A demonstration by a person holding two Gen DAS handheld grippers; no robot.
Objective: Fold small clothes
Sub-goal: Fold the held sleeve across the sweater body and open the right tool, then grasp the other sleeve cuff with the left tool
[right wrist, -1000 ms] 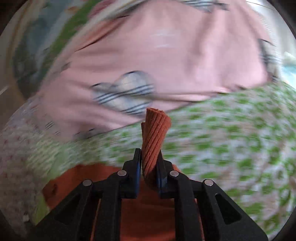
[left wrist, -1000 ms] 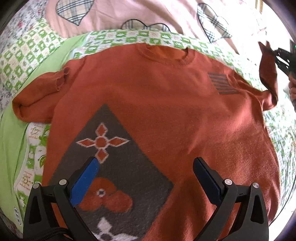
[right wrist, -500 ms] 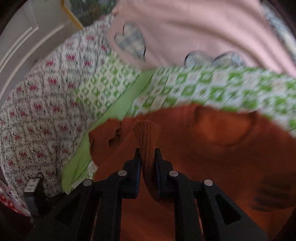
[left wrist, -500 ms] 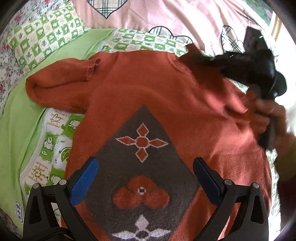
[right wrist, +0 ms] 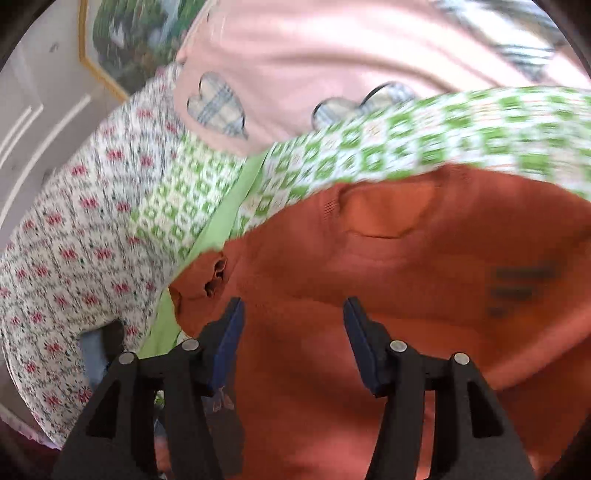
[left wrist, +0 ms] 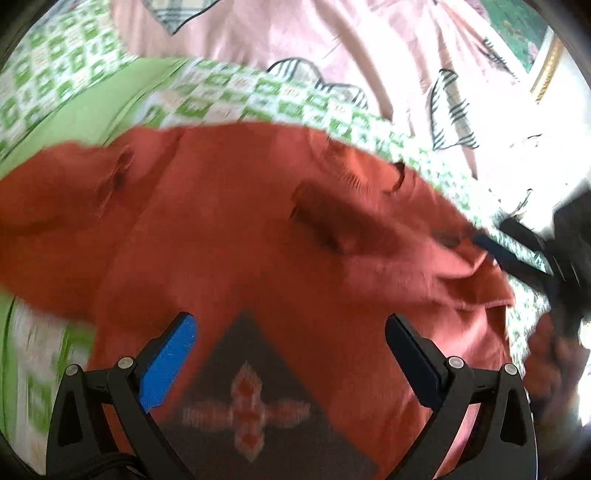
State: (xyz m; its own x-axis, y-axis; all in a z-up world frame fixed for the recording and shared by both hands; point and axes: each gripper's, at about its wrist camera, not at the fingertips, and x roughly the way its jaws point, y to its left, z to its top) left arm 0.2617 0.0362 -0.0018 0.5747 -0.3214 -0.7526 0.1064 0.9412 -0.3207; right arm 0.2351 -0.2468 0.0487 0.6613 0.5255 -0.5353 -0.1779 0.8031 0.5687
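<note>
Fingers of your left gripper (left wrist: 288, 354) spread wide, your right gripper (right wrist: 291, 339) parted and empty, pink quilt (right wrist: 332, 44) beyond, orange sweater (left wrist: 258, 229) flat on green checked bedsheet (right wrist: 406, 136), directly beneath both.

Your left gripper (left wrist: 290, 354) hung with jaws wide, nothing between fingers, orange sweater (left wrist: 258, 229) flat beneath. At 2 o'clock your right gripper (left wrist: 517, 251) blocked sweater's edge. Folded sleeve (left wrist: 332, 225) lay as ridge at 12 o'clock. Bunched sleeve (left wrist: 55, 206) lay at 10 o'clock. Pink quilt (left wrist: 295, 33) rose beyond collar. In right wrist view your right gripper (right wrist: 293, 338) stood parted, gap free over sweater; floral pillow (right wrist: 66, 240) walled 9 o'clock side; checked sheet (right wrist: 406, 144) lay bare at 12 o'clock.
</note>
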